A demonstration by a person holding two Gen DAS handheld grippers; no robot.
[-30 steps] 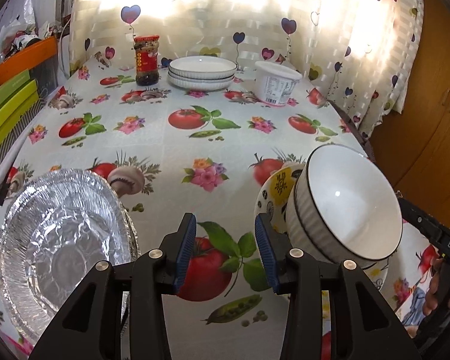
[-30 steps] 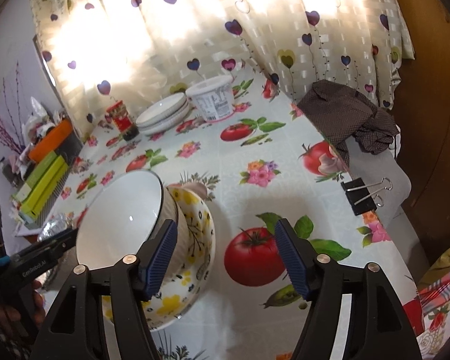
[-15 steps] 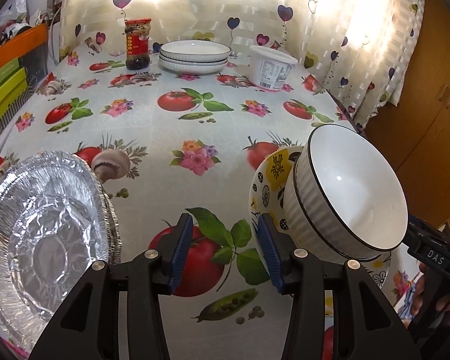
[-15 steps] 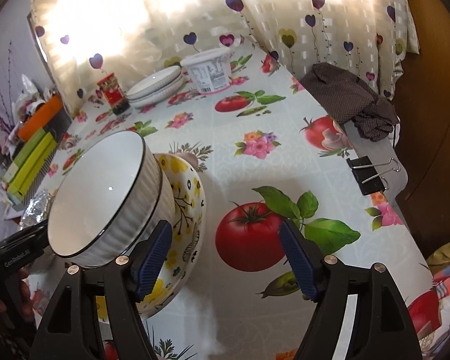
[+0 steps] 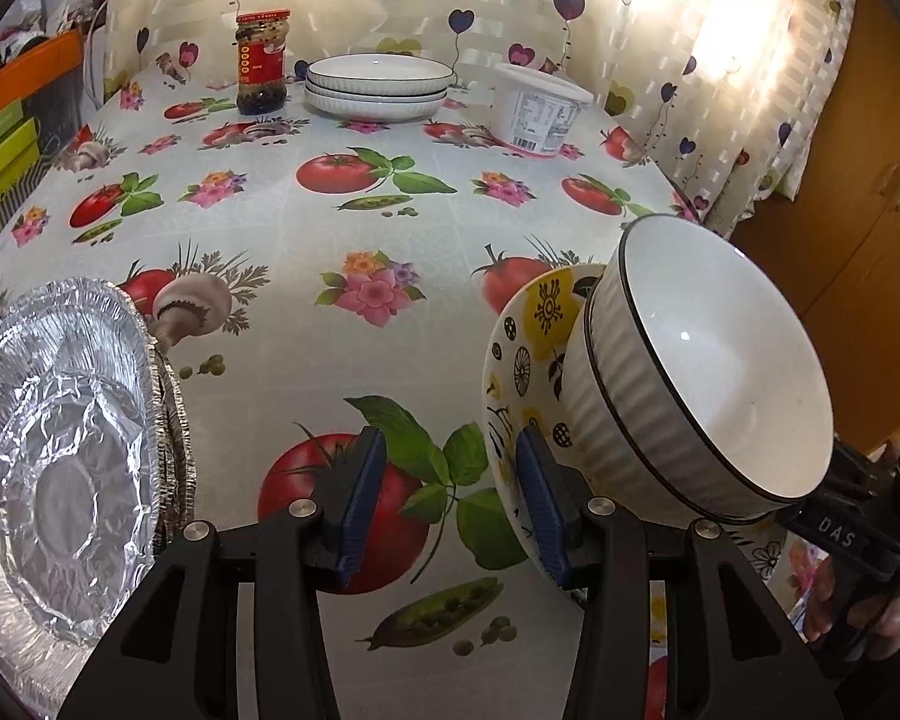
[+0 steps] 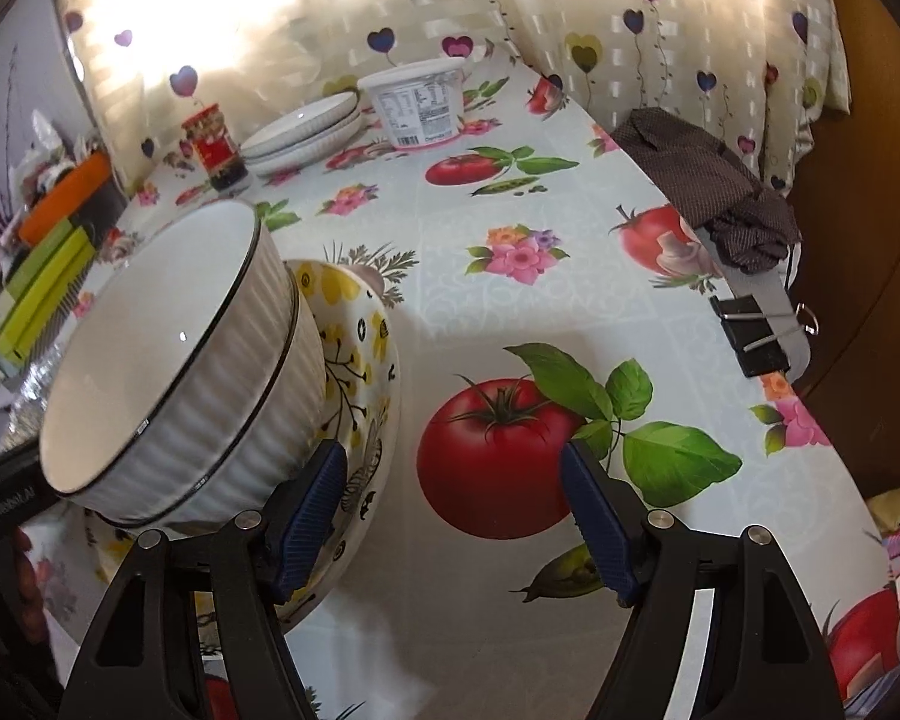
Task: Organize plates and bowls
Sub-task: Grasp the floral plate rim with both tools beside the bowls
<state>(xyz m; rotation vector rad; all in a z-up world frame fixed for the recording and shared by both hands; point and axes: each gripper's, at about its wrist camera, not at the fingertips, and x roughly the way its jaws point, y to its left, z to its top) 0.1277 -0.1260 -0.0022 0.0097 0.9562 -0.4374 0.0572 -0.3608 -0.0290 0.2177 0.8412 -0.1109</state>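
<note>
Bowls, white ribbed ceramic (image 5: 708,384) nested in a yellow-flowered one (image 5: 534,360), sit tilted on the worktop (image 5: 330,228) at four o'clock in the left wrist view. Left hand-held gripper (image 5: 444,504) is spread, empty. Right hand-held gripper (image 6: 450,516) is likewise spread, the flowered bowl just beside its left pad.

A bench (image 5: 282,228) stands against a window, covered by a pale cloth (image 6: 462,312) printed with tomatoes, flowers, mushrooms and pea pods. Behind it hangs a cream curtain (image 5: 690,30) dotted with hearts — daylight glows through it in bright patches and falls on the far cloth. To the right stands a brown wooden cupboard (image 5: 858,192) with small knobs. On the left, a pale wall (image 6: 12,60) rises behind stacked green and orange boxes (image 6: 48,264). A binder clip (image 6: 756,336) grips the cloth at the bench's right edge.
</note>
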